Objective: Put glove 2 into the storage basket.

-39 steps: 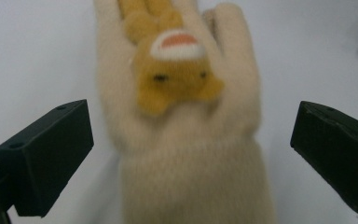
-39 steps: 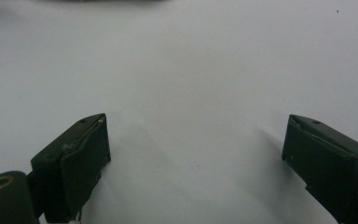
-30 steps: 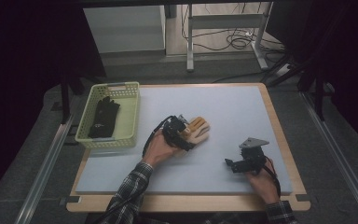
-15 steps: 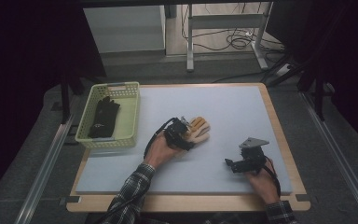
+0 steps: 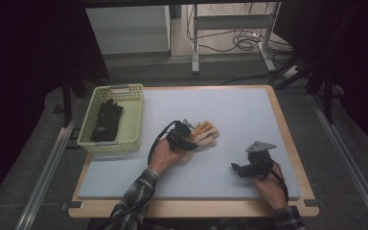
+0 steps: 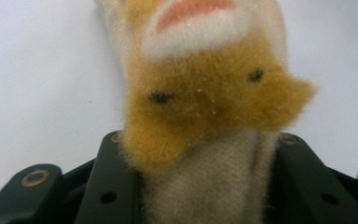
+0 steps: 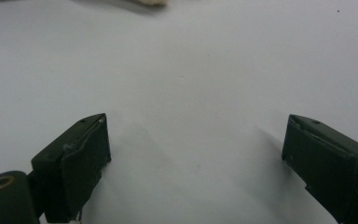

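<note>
Fuzzy tan glove lies mid-frame from above, your left gripper on its cuff; a black glove sits in the basket at upper left. Left gripper view: jaws clamp the cuff. Right gripper view: jaws spread, empty. Likely next: lift it toward the basket.

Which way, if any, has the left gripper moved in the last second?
Yes. The left gripper, shut on the glove, drifted slightly toward the person, away from the basket.

A tan glove is met at mid-worktop by the left gripper, while a black glove is held in the basket.
</note>
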The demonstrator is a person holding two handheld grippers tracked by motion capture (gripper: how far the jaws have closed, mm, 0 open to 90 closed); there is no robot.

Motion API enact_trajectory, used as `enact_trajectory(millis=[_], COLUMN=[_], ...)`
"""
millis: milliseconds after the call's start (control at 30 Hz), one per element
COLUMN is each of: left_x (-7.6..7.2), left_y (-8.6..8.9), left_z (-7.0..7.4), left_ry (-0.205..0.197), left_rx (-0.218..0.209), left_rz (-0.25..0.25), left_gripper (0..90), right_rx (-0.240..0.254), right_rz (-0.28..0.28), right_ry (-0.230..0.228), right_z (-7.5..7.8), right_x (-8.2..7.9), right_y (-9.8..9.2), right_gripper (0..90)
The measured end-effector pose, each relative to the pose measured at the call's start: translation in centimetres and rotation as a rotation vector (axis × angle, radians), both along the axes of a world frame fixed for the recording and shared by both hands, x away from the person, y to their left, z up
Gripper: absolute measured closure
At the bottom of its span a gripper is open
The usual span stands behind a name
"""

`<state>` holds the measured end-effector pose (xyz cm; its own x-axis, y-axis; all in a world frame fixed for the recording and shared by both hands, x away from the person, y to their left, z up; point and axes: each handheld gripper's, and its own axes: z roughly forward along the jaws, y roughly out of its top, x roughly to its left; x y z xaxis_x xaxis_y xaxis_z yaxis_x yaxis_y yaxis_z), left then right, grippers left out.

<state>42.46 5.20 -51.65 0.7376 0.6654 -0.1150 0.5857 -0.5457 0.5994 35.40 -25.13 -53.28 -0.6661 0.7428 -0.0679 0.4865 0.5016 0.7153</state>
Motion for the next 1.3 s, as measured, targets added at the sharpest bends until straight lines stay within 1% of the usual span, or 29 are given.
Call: enact_trajectory(millis=[33,100,167,200,233,267,300,333,367,400,500,600,633,667,700,733,767,800,833,867,900,933,1000,1067,1100,1200,1233,1267,1300], left_x=[0.0,0.0,0.1,0.0,0.0,0.1,0.1,0.2,0.2,0.3,0.4,0.8,0.8,0.9,0.9,1.0,1.0,1.1,1.1,1.2,1.2,1.3,1.4,1.5,1.6,1.7,1.7,1.7,1.7], left_y=[0.0,0.4,0.6,0.8,0.8,1.1,1.1,1.5,1.5,1.9,2.4,3.8,3.8,4.6,4.6,5.5,5.5,6.3,6.3,7.1,7.1,7.9,8.4,9.2,10.2,11.7,11.7,12.9,12.9], left_z=[0.0,0.8,1.1,1.8,1.8,2.6,2.6,3.3,3.3,4.0,4.6,5.8,5.8,6.5,6.5,7.1,7.1,7.7,7.7,8.3,8.3,8.8,9.1,9.6,10.0,10.5,10.5,10.9,10.9], left_ry=[0.000,-0.006,-0.006,-0.015,-0.015,-0.019,-0.019,-0.028,-0.028,-0.039,-0.043,-0.049,-0.049,-0.051,-0.051,-0.056,-0.056,-0.058,-0.058,-0.063,-0.063,-0.069,-0.073,-0.079,-0.085,-0.094,-0.094,-0.102,-0.102], left_rx=[0.000,-0.021,-0.029,-0.034,-0.034,-0.042,-0.042,-0.040,-0.040,-0.035,-0.028,-0.020,-0.020,-0.021,-0.021,-0.029,-0.029,-0.037,-0.037,-0.041,-0.041,-0.038,-0.033,-0.028,-0.025,-0.017,-0.017,-0.020,-0.020], left_rz=[0.000,0.030,0.036,0.057,0.057,0.071,0.071,0.080,0.080,0.101,0.121,0.170,0.170,0.193,0.193,0.221,0.221,0.244,0.244,0.267,0.267,0.291,0.302,0.328,0.352,0.389,0.389,0.417,0.417], left_gripper=[61.3,61.3,61.3,61.2,61.1,61.0,60.9,60.8,60.7,60.7,60.5,60.3,60.3,60.3,60.3,60.2,60.2,60.1,60.1,60.1,60.1,60.0,60.0,60.0,60.0,59.8,59.8,59.7,59.7], right_rx=[0.000,0.002,0.002,0.001,0.001,0.001,0.001,0.001,0.001,0.001,0.000,-0.001,-0.001,-0.001,-0.001,-0.001,-0.001,0.001,0.001,0.001,0.002,0.001,0.001,0.001,0.001,0.001,0.001,0.001,0.001], right_rz=[0.000,-0.001,-0.001,0.000,0.000,0.000,0.000,0.000,0.002,0.001,0.002,0.002,0.002,0.003,0.003,0.003,0.003,0.003,0.003,0.002,0.002,0.003,0.003,0.002,0.003,0.003,0.002,0.002,0.002], right_ry=[0.000,0.002,0.002,0.000,0.000,0.001,0.001,0.000,-0.002,-0.001,-0.003,-0.005,-0.005,-0.005,-0.005,-0.005,-0.005,-0.006,-0.006,-0.005,-0.005,-0.005,-0.005,-0.005,-0.006,-0.006,-0.007,-0.007,-0.006], right_z=[0.0,0.0,0.0,0.0,0.0,0.0,0.0,0.0,0.0,0.0,0.0,0.0,0.0,0.0,0.0,0.0,0.0,0.0,0.0,0.0,0.0,0.0,0.0,0.0,0.0,0.0,0.0,0.0,0.0], right_x=[0.0,0.0,0.0,0.0,0.0,0.0,0.0,0.0,0.0,0.0,0.0,0.0,0.0,0.0,0.0,0.0,0.0,0.0,0.0,0.0,0.0,0.0,0.0,0.0,0.0,0.0,0.0,0.0,0.0], right_y=[0.0,0.0,0.0,0.0,0.0,0.0,0.0,0.0,0.0,0.0,0.0,0.0,0.0,0.0,0.0,0.0,0.0,0.0,0.0,0.0,0.0,0.0,0.0,0.0,0.0,0.0,0.0,0.0,0.0], right_gripper=[7.2,7.2,7.2,7.2,7.2,7.2,7.2,7.2,7.2,7.2,7.2,7.2,7.2,7.2,7.2,7.2,7.2,7.2,7.2,7.2,7.2,7.2,7.2,7.2,7.2,7.2,7.2,7.2,7.2])
